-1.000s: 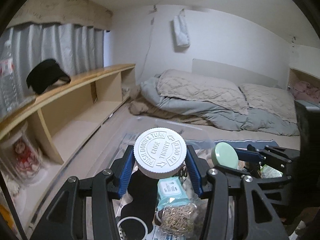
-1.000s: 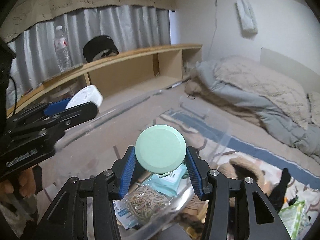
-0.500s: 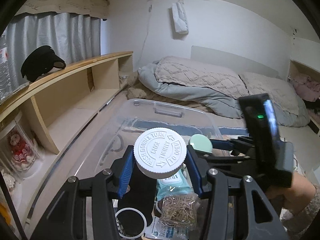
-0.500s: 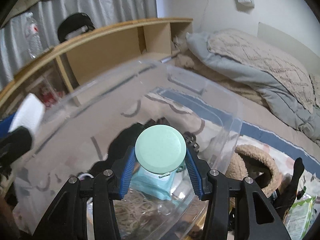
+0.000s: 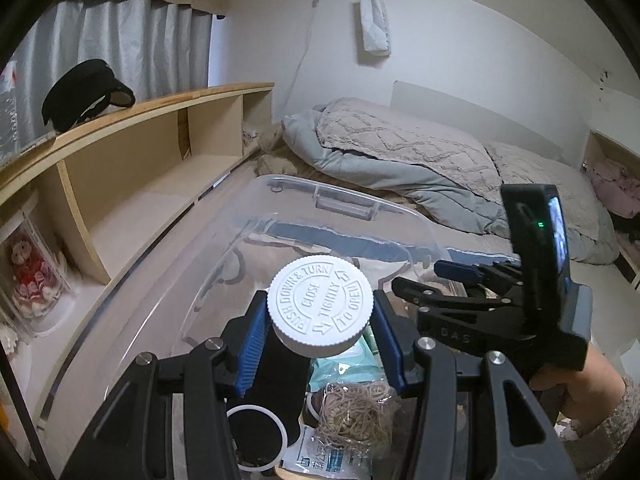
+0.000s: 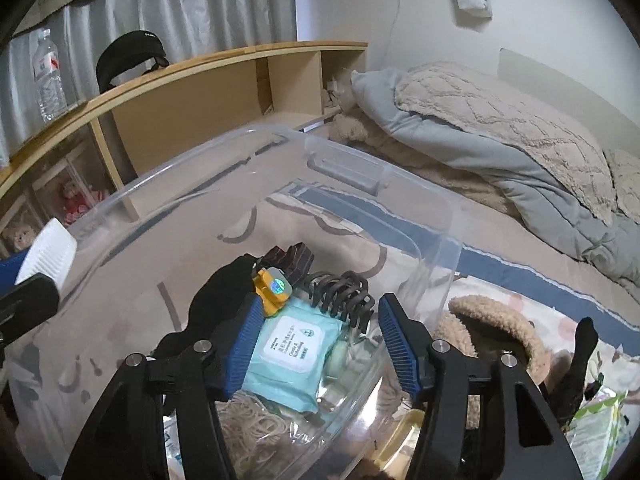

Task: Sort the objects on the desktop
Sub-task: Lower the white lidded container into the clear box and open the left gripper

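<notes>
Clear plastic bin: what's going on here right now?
A person is sorting small items into the clear plastic bin. The left hand-held gripper is shut on a white ribbed child-proof cap above it. The right hand-held gripper, jaws just opened, is empty over the pale teal wipes pack.

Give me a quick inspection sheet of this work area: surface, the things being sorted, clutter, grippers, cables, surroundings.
Surface: patterned rug under a clear bin.
Job's things: white-capped bottle held over the bin; in the bin, wipes pack, hair claw, rubber bands, pale green disc.
Clutter: fuzzy brown item and green packet outside the bin.
Grippers: left gripper shut on the bottle; right gripper has just been opening, nothing between its jaws.
Cables: thin cord on the wall.
Surroundings: shelf, bed, curtain.
</notes>
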{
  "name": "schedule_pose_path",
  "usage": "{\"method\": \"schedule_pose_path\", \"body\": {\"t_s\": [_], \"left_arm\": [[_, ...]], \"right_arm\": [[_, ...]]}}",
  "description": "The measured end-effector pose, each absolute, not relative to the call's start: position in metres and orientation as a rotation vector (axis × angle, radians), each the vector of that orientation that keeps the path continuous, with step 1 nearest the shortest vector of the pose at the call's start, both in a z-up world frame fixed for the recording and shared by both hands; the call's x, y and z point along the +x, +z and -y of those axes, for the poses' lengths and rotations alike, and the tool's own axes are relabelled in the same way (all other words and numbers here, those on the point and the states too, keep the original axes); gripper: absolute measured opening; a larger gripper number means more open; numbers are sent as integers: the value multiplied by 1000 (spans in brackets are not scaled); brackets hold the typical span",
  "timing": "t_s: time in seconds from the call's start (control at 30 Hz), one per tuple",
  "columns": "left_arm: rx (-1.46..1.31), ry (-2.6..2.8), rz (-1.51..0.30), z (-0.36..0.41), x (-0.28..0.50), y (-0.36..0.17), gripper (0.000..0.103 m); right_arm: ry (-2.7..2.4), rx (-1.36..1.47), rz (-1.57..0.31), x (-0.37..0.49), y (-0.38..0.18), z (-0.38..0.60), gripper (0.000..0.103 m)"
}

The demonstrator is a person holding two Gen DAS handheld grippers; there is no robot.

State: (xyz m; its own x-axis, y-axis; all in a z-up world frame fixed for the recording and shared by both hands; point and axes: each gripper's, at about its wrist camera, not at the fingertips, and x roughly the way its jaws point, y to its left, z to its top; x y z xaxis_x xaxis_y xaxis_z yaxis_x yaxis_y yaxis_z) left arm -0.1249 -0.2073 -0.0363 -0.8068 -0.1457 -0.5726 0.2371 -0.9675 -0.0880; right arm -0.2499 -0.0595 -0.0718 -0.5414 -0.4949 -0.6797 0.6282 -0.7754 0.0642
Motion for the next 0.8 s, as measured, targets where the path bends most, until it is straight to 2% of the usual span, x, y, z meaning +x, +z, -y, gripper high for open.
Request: {"method": "schedule_pose_path", "body": {"t_s": [0.8], "left_arm": [[1117, -2689, -219, 201, -136, -65, 50]], "right_arm": [[-2283, 790, -196, -166, -27, 1, 60]]}}
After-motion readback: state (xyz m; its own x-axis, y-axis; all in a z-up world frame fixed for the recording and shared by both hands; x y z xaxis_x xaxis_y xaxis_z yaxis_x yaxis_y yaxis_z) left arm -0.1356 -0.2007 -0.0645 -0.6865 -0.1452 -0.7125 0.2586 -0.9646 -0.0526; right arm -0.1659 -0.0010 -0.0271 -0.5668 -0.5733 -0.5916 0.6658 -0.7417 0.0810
